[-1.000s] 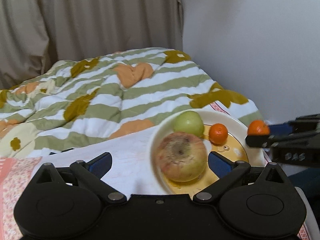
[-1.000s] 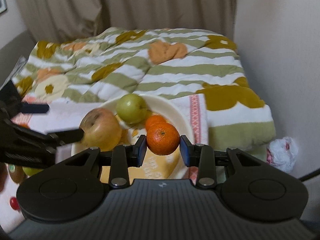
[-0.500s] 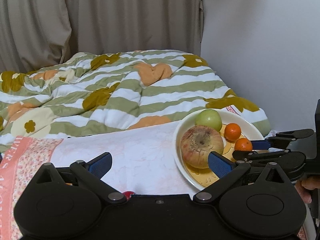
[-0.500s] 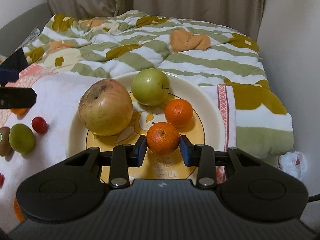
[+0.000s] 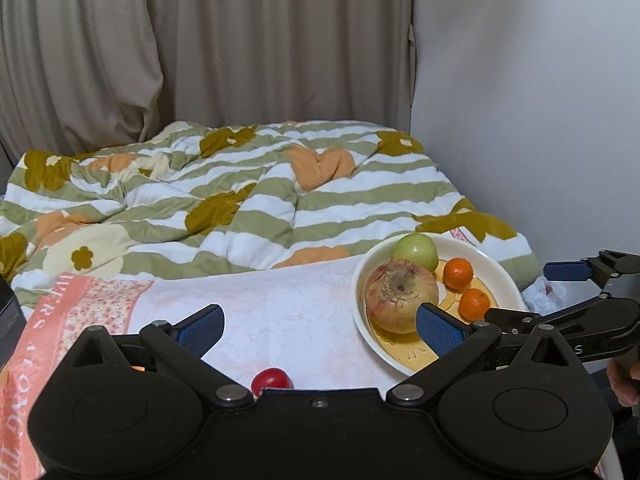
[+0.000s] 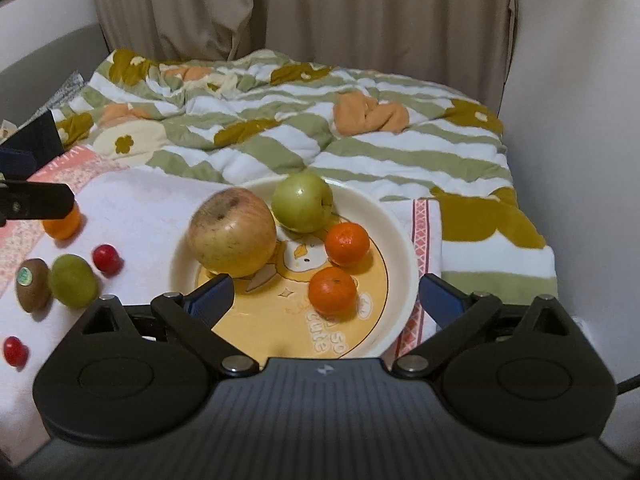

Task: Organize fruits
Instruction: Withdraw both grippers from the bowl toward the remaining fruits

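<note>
A cream plate [image 6: 404, 248] on the towel holds a large yellow-red apple [image 6: 232, 236], a green apple [image 6: 302, 202] and two mandarins. The nearer mandarin [image 6: 332, 290] rests on the plate between the fingers of my right gripper [image 6: 325, 295], whose jaws are opening wide; the pads do not touch it. The other mandarin [image 6: 347, 243] lies just behind it. My left gripper [image 5: 320, 326] is open and holds nothing, to the left of the plate [image 5: 504, 276] over the towel. A small red fruit [image 5: 272, 379] peeks out just under it.
Loose fruit lies on the towel left of the plate: an orange [image 6: 62, 224], a red fruit [image 6: 106, 258], a green fruit [image 6: 73, 280], a kiwi [image 6: 32, 285] and another red one [image 6: 15, 351]. A striped quilt [image 6: 360, 140] lies behind, a wall to the right.
The right gripper came down over the plate and let go of the mandarin, and its fingers spread wide. The left gripper drew back and up from the plate, still open.
</note>
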